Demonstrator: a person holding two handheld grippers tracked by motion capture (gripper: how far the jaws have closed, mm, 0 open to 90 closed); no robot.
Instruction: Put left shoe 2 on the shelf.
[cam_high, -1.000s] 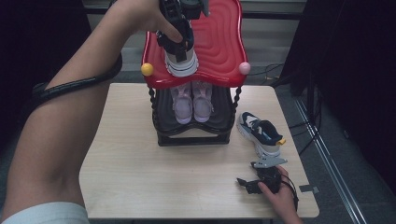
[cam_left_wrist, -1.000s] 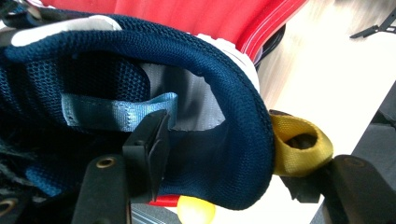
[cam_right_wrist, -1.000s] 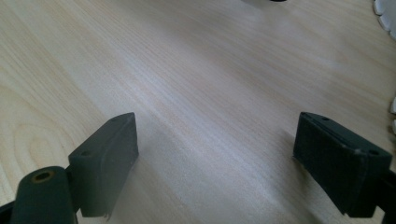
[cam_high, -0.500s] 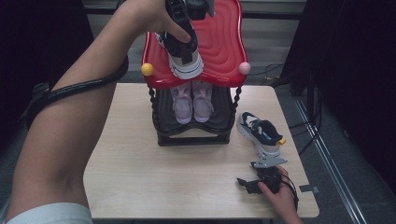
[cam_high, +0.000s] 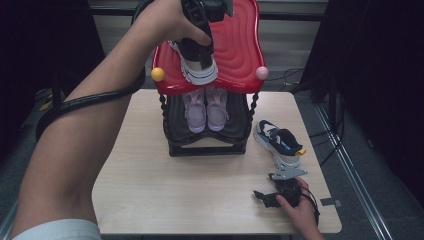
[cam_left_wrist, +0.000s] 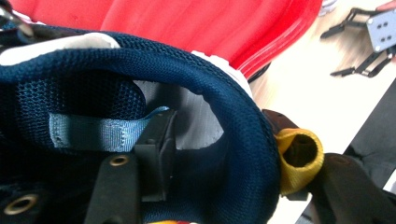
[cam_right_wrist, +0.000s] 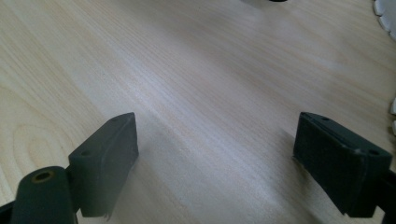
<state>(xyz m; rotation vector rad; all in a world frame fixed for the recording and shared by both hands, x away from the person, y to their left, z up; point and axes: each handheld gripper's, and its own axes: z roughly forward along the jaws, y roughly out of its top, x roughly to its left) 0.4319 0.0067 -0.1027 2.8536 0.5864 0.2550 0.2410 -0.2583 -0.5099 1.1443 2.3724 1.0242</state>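
Pale wood grain covers the table (cam_high: 150, 190), which stands in a dim room with dark surroundings on both sides. At its far middle a black two-tier shoe rack (cam_high: 207, 145) carries a glossy red wavy top shelf (cam_high: 240, 45) with a yellow knob (cam_high: 158, 74) at its near left corner and a pink knob (cam_high: 262, 73) at its near right corner. Over that red shelf hangs the navy sneaker (cam_high: 197, 62) with a white sole, its white sole end pointing toward the person; whether the sole touches the shelf cannot be told. The left gripper (cam_high: 200, 20) is clamped on the sneaker's collar: in the left gripper view one black jaw sits inside the shoe against the grey lining beside a light blue webbing strip (cam_left_wrist: 100, 133), with the padded navy collar between the jaws and a yellow heel loop (cam_left_wrist: 299, 158) just outside. The person's left forearm stretches up from the lower left, a black cable looping beneath it. On the lower shelf a pair of pale pink sneakers (cam_high: 205, 107) stands side by side. A second navy sneaker (cam_high: 278, 142) lies on the table to the right of the rack. Near the table's front right edge, the right gripper (cam_high: 277, 195) rests low in the person's hand, its jaws spread wide apart over bare wood with nothing between them.
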